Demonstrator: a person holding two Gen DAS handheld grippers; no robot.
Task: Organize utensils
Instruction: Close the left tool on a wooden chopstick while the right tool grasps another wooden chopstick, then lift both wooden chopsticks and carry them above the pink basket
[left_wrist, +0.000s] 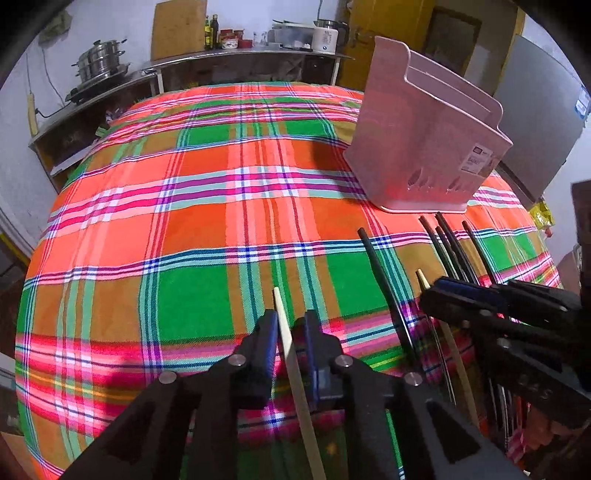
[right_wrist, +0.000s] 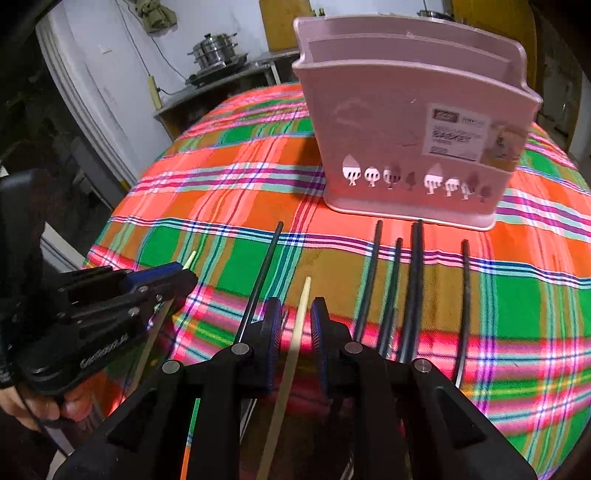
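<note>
A pale wooden chopstick (left_wrist: 291, 350) runs between the fingers of my left gripper (left_wrist: 291, 317), which is shut on it; its tip pokes out ahead. Seen from the right wrist, the left gripper (right_wrist: 184, 275) sits at the table's left edge. My right gripper (right_wrist: 295, 306) is shut on a second pale chopstick (right_wrist: 301, 314), tip toward the pink utensil holder (right_wrist: 388, 129). Several black chopsticks (right_wrist: 415, 277) lie side by side on the cloth before the holder, one (right_wrist: 271, 258) further left. In the left wrist view, the right gripper (left_wrist: 436, 291) is close at the right and the holder (left_wrist: 413, 147) stands upright beyond.
A bright plaid cloth (left_wrist: 184, 221) covers the round table. A hand (right_wrist: 37, 406) holds the left gripper. Behind are a counter with steel steamer pots (left_wrist: 99, 62), bottles and a kettle (left_wrist: 325, 37). A grey fridge (left_wrist: 535, 122) stands past the holder.
</note>
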